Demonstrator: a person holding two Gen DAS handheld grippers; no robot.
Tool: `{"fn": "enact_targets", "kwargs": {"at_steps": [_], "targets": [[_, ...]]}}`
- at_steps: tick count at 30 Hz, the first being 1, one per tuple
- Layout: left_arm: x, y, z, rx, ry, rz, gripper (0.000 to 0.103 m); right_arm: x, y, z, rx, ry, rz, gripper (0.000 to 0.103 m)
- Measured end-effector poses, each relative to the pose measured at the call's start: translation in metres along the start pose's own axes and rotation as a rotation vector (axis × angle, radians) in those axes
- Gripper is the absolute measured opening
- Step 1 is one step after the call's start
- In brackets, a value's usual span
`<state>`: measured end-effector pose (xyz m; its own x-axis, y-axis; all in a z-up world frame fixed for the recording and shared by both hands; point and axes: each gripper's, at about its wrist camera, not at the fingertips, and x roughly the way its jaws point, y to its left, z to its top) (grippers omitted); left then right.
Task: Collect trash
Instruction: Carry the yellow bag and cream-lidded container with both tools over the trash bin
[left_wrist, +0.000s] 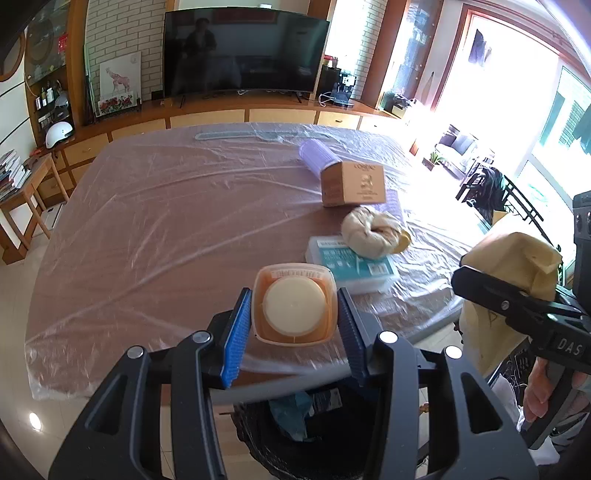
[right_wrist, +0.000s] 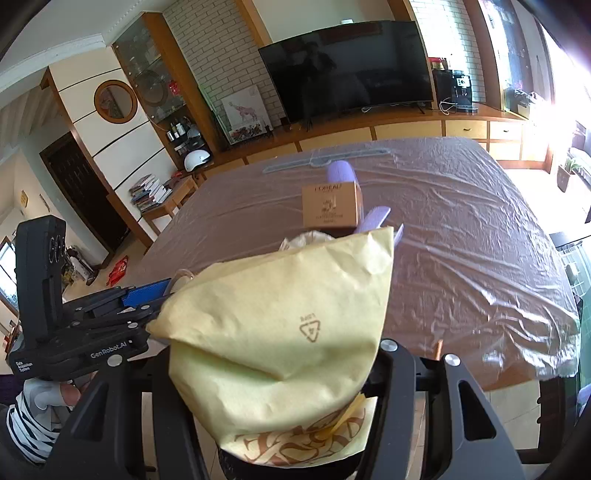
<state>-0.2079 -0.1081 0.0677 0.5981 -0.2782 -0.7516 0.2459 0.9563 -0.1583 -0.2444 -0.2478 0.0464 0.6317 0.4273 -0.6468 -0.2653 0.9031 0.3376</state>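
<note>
My left gripper is shut on a square plastic tub with orange residue and a round white lid; its blue pads press both sides. The tub hangs over the table's near edge, above a black trash bin that holds a blue scrap. My right gripper is shut on a crumpled yellow paper bag, which hides its fingertips. In the left wrist view that bag hangs at the right, off the table's edge.
On the plastic-covered table lie a brown cardboard box, a purple ribbed container, a crumpled beige bag and a clear box with a teal label. A TV and cabinets stand behind.
</note>
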Motion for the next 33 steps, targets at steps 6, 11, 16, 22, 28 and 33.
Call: {"fn": "enact_targets", "kwargs": {"at_steps": [6,11,16,22,28,33], "targets": [[-0.010,-0.009,-0.019,-0.001,0.009,-0.004,0.047,-0.007,-0.001,-0.017,-0.006,0.029,0.001,0.053],[-0.017,-0.015,-0.033,-0.003,0.016,-0.008,0.047,-0.011,0.000,-0.031,-0.011,0.055,0.001,0.053],[-0.022,-0.021,-0.046,-0.005,0.027,-0.009,0.047,-0.012,0.002,-0.042,-0.013,0.078,0.002,0.053],[-0.025,-0.024,-0.059,-0.004,0.040,-0.011,0.047,-0.012,0.001,-0.052,-0.015,0.099,0.002,0.053],[-0.028,-0.027,-0.069,-0.005,0.051,-0.014,0.047,-0.009,0.004,-0.060,-0.020,0.115,-0.003,0.053],[-0.028,-0.028,-0.076,-0.005,0.061,-0.018,0.047,-0.009,0.006,-0.068,-0.021,0.129,-0.005,0.053]]}}
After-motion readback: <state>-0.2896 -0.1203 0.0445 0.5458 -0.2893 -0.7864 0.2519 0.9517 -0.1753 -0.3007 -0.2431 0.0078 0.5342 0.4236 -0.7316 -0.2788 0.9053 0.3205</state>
